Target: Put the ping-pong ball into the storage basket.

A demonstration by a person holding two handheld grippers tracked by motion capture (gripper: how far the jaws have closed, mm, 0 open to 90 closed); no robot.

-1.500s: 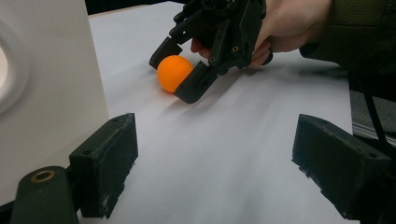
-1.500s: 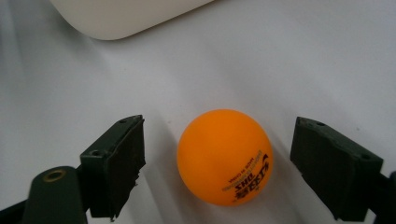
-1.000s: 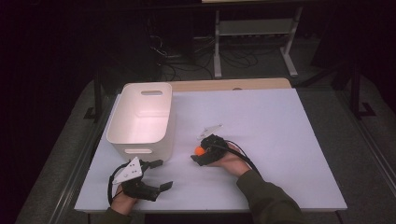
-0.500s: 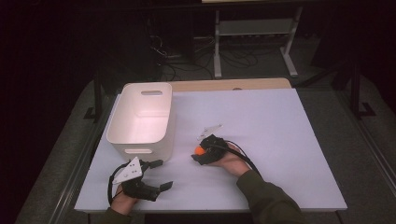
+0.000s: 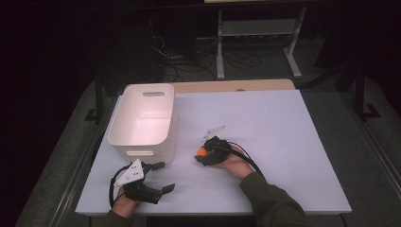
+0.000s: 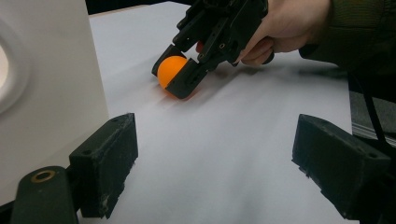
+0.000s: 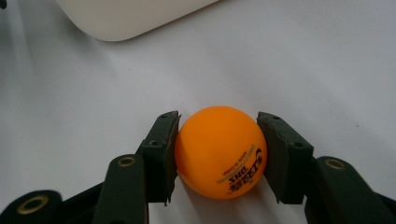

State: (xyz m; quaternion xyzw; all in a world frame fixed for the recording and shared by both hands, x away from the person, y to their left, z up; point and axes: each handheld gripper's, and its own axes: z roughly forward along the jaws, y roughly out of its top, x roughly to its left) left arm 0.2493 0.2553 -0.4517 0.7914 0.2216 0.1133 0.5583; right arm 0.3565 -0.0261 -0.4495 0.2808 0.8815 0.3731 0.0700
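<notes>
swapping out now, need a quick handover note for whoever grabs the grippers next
Right gripper: jaws have just been closing, now shut on the orange ball, low on the table.
Left gripper: open, holding nothing, near the table's front edge.
White bin: upright at the left, apparently nothing in it.
Done: ball gripped.
Left, probably: lift the ball and drop it in the bin.

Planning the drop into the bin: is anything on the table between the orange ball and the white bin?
Nothing visible. The right gripper is shut on the orange ball, and only bare table lies between it and the white bin. The bin's near wall must be cleared from above. The left gripper sits open, off to the side.
</notes>
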